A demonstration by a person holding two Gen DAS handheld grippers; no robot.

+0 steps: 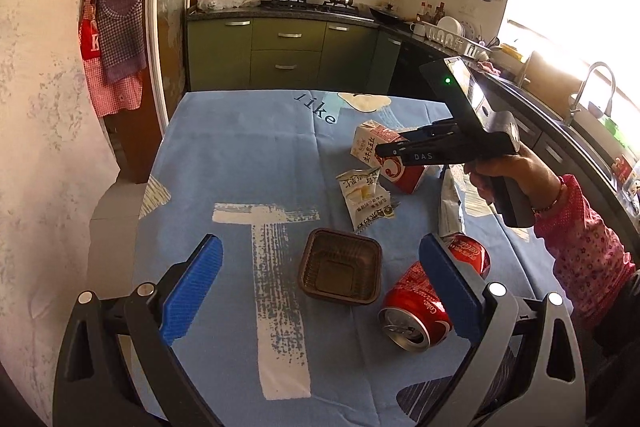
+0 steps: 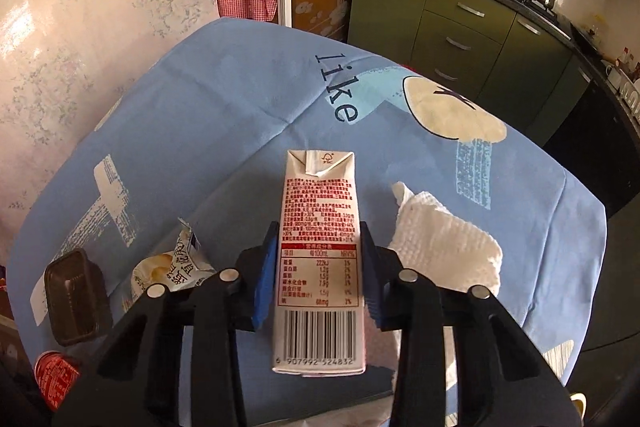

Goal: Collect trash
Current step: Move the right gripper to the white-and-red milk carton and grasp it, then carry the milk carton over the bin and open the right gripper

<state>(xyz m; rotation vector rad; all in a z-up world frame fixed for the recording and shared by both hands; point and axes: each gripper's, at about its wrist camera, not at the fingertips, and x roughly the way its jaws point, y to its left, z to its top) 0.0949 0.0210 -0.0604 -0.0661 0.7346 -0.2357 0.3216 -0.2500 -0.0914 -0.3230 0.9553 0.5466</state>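
Note:
My right gripper (image 2: 319, 239) is shut on a red and white milk carton (image 2: 319, 267), its blue pads pressing both long sides; it also shows in the left wrist view (image 1: 390, 157) with the carton (image 1: 370, 143) held just above the blue tablecloth. My left gripper (image 1: 320, 259) is open and empty above a brown plastic tray (image 1: 340, 271). A red Coke can (image 1: 414, 311) lies by its right finger, a second can (image 1: 470, 253) behind it. A torn snack wrapper (image 1: 366, 197) lies between tray and carton. A crumpled white paper towel (image 2: 446, 243) lies right of the carton.
The table with the blue cloth (image 1: 240, 155) stands against a marbled wall (image 1: 48, 131) on the left. Green kitchen cabinets (image 1: 286, 55) with a stove are behind it. A sink counter (image 1: 560, 123) runs along the right. A silvery wrapper (image 1: 450, 211) lies near the right table edge.

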